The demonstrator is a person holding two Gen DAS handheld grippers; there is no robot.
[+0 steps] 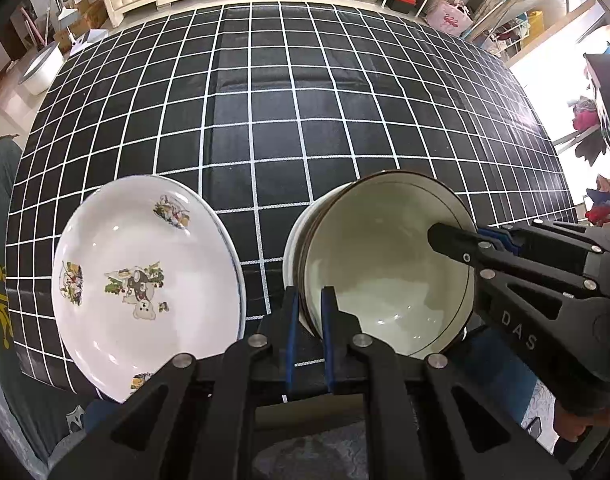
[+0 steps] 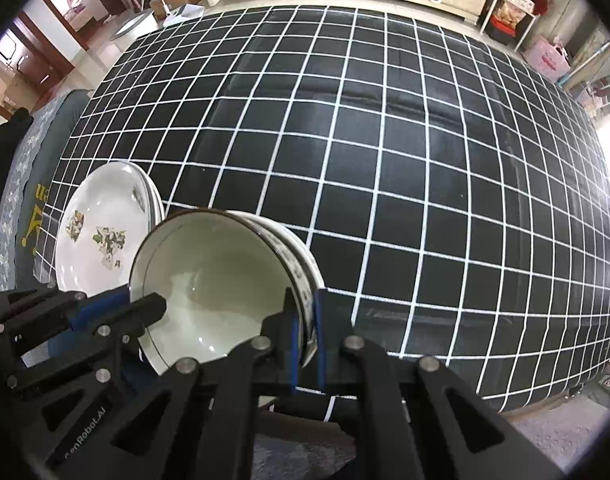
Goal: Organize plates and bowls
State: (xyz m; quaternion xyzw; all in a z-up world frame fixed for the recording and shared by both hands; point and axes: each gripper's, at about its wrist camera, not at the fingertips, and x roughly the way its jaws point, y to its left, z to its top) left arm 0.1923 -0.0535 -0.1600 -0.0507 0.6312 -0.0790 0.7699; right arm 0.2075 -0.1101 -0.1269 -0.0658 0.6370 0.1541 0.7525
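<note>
Left wrist view: the left gripper (image 1: 307,320) pinches the near-left rim of the bowl (image 1: 385,276) at lower centre, one pad inside, one outside. The right gripper (image 1: 457,236) reaches in from the right edge and pinches the opposite rim. The bowl is tipped, its mouth facing the camera, and seems nested on another white bowl (image 1: 293,252) behind its left rim. Just left, apart from the bowl, a decorated plate (image 1: 145,280) leans the same way atop a second plate, near the counter's (image 1: 305,120) near-left edge. Right wrist view: the right gripper (image 2: 307,332) clamps the bowl (image 2: 217,276) wall at lower centre. Beyond, the checked cloth lies open toward the upper frame and right.
</note>
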